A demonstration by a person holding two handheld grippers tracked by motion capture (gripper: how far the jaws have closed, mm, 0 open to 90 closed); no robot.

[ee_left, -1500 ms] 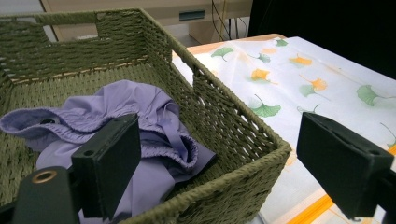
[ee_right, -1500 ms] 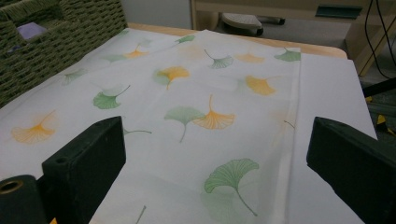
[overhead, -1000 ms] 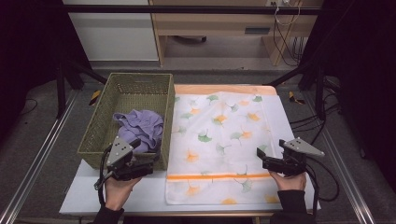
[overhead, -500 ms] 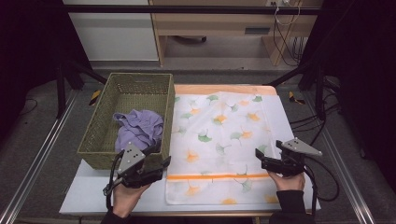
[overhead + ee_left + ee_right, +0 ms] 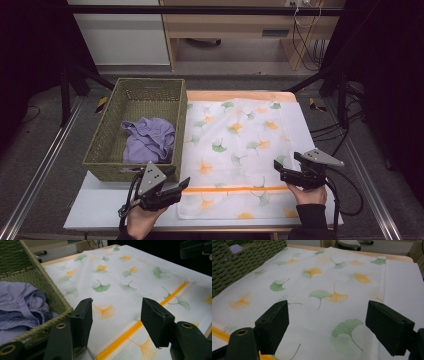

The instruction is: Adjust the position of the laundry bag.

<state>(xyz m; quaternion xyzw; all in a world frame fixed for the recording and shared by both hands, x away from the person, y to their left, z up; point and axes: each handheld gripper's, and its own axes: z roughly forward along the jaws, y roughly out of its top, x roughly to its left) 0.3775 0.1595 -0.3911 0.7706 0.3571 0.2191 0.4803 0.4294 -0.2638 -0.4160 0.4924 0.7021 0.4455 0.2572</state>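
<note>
A white cloth (image 5: pixel 240 145) printed with green and orange ginkgo leaves lies flat on the table, an orange stripe (image 5: pixel 235 189) across its near part. My left gripper (image 5: pixel 182 186) sits at the cloth's left edge by that stripe. Its jaws have just been closing and still stand apart over the cloth (image 5: pixel 120 287), pressing nothing. My right gripper (image 5: pixel 276 170) rests at the cloth's right edge, wide open above the fabric (image 5: pixel 322 280).
A woven green basket (image 5: pixel 107 150) stands left of the cloth with a purple garment (image 5: pixel 147 142) in it. Its near corner (image 5: pixel 57 315) is close beside my left gripper. Bare table top (image 5: pixel 100 205) lies at the near left.
My left gripper has moved right and a little nearer, from in front of the basket to the cloth's left edge. The right gripper has stayed put.
</note>
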